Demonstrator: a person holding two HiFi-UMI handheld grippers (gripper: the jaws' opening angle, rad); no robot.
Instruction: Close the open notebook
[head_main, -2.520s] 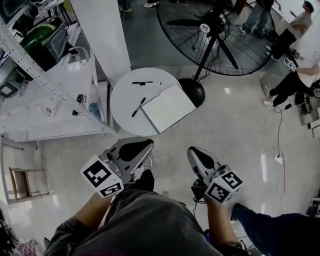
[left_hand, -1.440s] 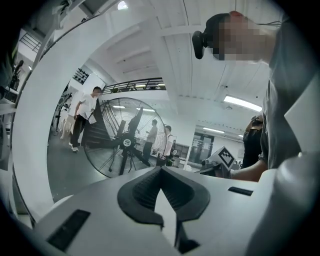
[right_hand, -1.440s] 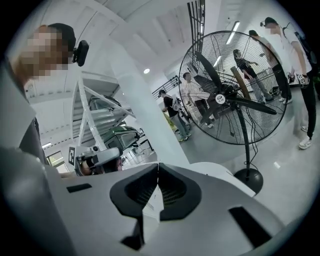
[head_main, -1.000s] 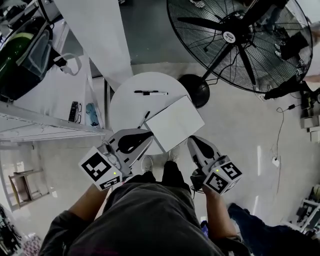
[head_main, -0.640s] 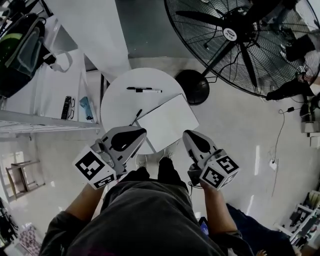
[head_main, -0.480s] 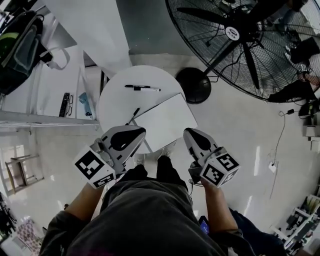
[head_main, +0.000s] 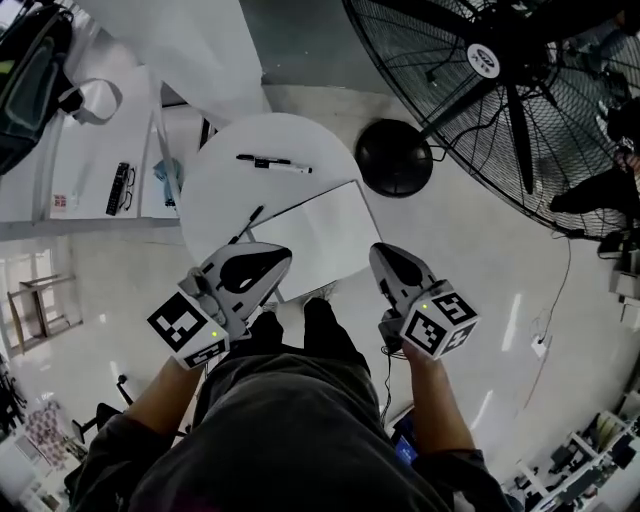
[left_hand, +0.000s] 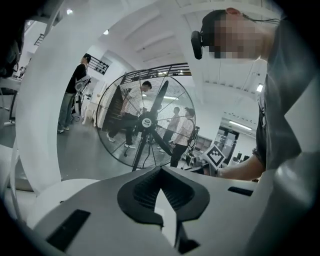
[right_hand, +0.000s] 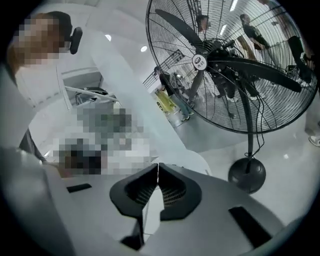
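Note:
The notebook (head_main: 318, 235) lies on the round white table (head_main: 230, 180) with a blank white page up and a dark edge along its upper left side. A black pen (head_main: 245, 222) lies beside that edge, and a marker (head_main: 273, 163) lies farther back. My left gripper (head_main: 287, 257) hovers over the notebook's near left corner, jaws shut with nothing between them (left_hand: 160, 170). My right gripper (head_main: 377, 250) hangs just off the notebook's near right side, also shut and empty (right_hand: 158, 165). Neither gripper visibly touches the notebook.
A big black floor fan (head_main: 500, 70) stands at the right, its round base (head_main: 393, 158) close to the table. A white shelf (head_main: 90, 150) with glasses (head_main: 118, 188) is on the left. People stand beyond the fan (left_hand: 145, 122).
Both grippers have come forward and down toward the table's near edge, so the table and notebook sit closer under them. The jaws stay shut. The notebook has not moved on the table.

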